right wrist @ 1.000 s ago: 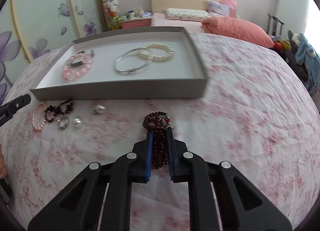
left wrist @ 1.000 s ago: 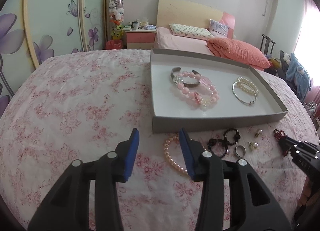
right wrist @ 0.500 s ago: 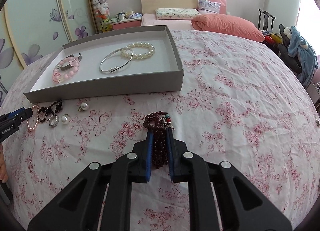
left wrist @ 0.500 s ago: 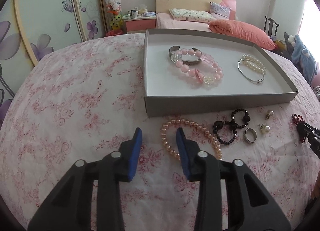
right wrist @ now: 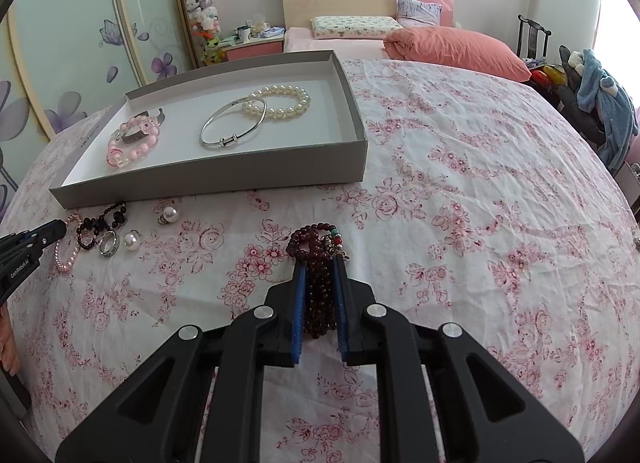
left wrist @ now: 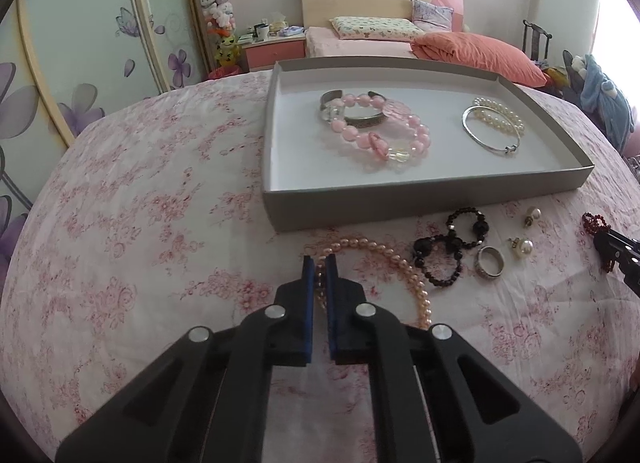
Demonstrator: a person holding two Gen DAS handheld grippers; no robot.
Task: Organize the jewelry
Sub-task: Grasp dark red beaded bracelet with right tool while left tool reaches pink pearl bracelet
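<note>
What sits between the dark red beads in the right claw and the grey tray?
Nothing visible. The right claw is shut on the dark red bead bracelet, and only bare floral bedsheet lies between it and the grey tray. The tray's near wall has to be cleared. The loose pearl earring lies off to the left.

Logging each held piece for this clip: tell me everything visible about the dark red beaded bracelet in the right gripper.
The dark red beaded bracelet is made of small, glossy, garnet-like round beads wound in several loops. At its far end sit accent beads in turquoise, red and silvery metal. The right gripper is shut on it, the blue pads pressing the bunched strands from both sides. The free loop sticks out past the fingertips over the pink floral bedspread, outside the grey cardboard tray. Whether it touches the cloth cannot be told.
</note>
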